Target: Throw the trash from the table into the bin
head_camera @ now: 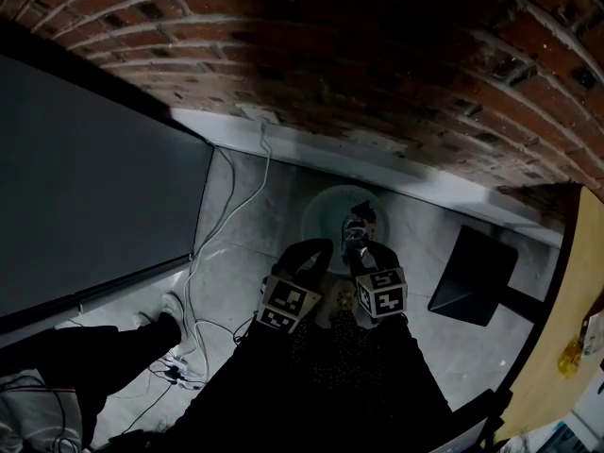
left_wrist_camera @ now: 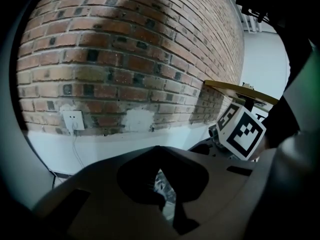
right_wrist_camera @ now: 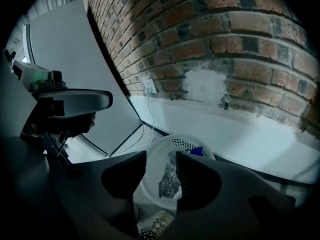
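In the head view both grippers hang over a white perforated bin (head_camera: 328,208) on the floor by the brick wall. My right gripper (head_camera: 357,236) has a crumpled silvery wrapper (head_camera: 358,223) at its tips. In the right gripper view its jaws stand apart, and the wrapper (right_wrist_camera: 169,178) lies against the right-hand jaw with a gap on its left, above the bin (right_wrist_camera: 156,160). A blue scrap (right_wrist_camera: 197,151) lies in the bin. My left gripper (left_wrist_camera: 164,193) is shut on another crumpled silvery piece of trash (left_wrist_camera: 162,185). In the head view the left gripper (head_camera: 308,256) is just left of the bin.
A white skirting runs under the brick wall (head_camera: 377,74). White cables (head_camera: 229,213) trail over the floor to the left, beside a dark panel (head_camera: 94,187). A black flat object (head_camera: 475,274) lies to the right, and the wooden table's edge (head_camera: 564,291) curves beyond it.
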Available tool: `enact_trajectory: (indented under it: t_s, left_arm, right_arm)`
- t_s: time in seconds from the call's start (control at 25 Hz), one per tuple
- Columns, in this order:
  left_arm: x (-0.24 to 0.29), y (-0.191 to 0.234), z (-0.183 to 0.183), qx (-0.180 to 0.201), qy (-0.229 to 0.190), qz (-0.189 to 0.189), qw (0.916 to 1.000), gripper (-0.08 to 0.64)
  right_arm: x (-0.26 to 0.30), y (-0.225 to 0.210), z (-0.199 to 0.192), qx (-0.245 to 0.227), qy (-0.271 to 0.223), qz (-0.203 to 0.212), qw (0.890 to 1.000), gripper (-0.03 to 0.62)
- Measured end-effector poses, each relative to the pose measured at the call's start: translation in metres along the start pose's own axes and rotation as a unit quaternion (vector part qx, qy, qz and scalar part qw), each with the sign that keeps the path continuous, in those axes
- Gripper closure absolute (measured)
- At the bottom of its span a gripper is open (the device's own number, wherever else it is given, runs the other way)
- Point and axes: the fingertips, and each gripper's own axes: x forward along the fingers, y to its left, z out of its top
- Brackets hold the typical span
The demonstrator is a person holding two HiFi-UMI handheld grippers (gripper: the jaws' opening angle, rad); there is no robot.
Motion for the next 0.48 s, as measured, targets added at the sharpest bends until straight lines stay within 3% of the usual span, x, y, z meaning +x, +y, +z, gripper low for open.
enact_trajectory:
  t_s: [0.48]
  left_arm:
    - [-0.038,-0.006,0.037,0.001,-0.02,-0.001,0.9998,0.554]
  right_arm:
    - [-0.051,0.015,0.039,-0.005,-0.049,-0.005,0.999,0.414]
